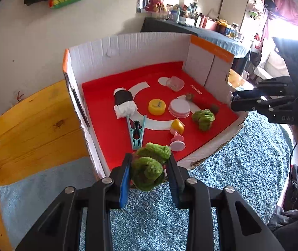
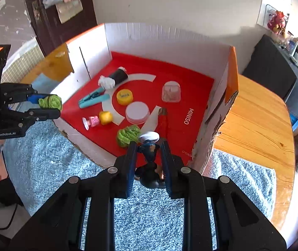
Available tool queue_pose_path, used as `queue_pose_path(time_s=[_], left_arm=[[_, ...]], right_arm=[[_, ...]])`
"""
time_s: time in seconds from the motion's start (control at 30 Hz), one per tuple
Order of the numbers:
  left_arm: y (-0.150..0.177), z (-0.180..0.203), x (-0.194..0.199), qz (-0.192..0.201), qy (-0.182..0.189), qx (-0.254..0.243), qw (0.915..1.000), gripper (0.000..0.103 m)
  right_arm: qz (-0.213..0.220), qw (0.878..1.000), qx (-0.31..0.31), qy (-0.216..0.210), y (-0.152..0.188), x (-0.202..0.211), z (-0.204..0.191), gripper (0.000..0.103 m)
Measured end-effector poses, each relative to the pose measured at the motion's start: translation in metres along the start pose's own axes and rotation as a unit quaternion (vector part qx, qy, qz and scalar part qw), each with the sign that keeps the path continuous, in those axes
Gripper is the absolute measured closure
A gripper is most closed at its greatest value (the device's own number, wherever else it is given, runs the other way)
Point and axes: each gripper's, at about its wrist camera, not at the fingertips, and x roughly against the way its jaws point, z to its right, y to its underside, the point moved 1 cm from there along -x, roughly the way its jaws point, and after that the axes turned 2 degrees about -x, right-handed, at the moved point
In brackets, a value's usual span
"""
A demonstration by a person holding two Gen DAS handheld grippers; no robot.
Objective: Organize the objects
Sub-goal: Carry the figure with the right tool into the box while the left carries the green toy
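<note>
The left gripper (image 1: 150, 163) is squeezed tight on a fuzzy green toy (image 1: 149, 167). It holds the toy up over the near edge of the cardboard box (image 1: 128, 48). The right gripper (image 2: 147, 152) is clamped on a small dark blue figure (image 2: 150, 159) with a white cap, also just over the box's near edge.

So this looks like the carrying step: 2 things are on their way into the box. Inside, on the red floor, lie another green toy (image 1: 203, 118), a yellow lid (image 1: 156, 106), a white round lid (image 1: 179, 107) and a teal clip (image 1: 136, 132).

Next, each hand probably needs to go a bit further in, find a bare red spot, go low, and then let go softly so nothing gets bumped.
</note>
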Motion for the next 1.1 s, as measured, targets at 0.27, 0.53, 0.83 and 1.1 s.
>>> queue_pose_path(time_s=[0.27,0.53,0.83,1.1], left_arm=[[-0.007,-0.004,-0.014,-0.043,0.023,-0.016,0.9987,0.070],[-0.013,-0.011,-0.028,-0.091,0.040,-0.018,0.9949,0.070],[-0.019,-0.008,-0.041,-0.138,0.045,-0.027,0.9891,0.070],[-0.022,-0.005,-0.047,-0.166,0.038,-0.040,0.9846,0.069]], right_arm=[[-0.065,0.998,-0.006,-0.020,-0.008,-0.020,0.008,0.081],[-0.109,0.993,-0.004,-0.035,-0.008,-0.034,0.009,0.081],[-0.135,0.990,-0.013,-0.049,-0.009,-0.046,0.013,0.081],[-0.157,0.986,-0.019,-0.057,-0.010,-0.049,0.017,0.081]])
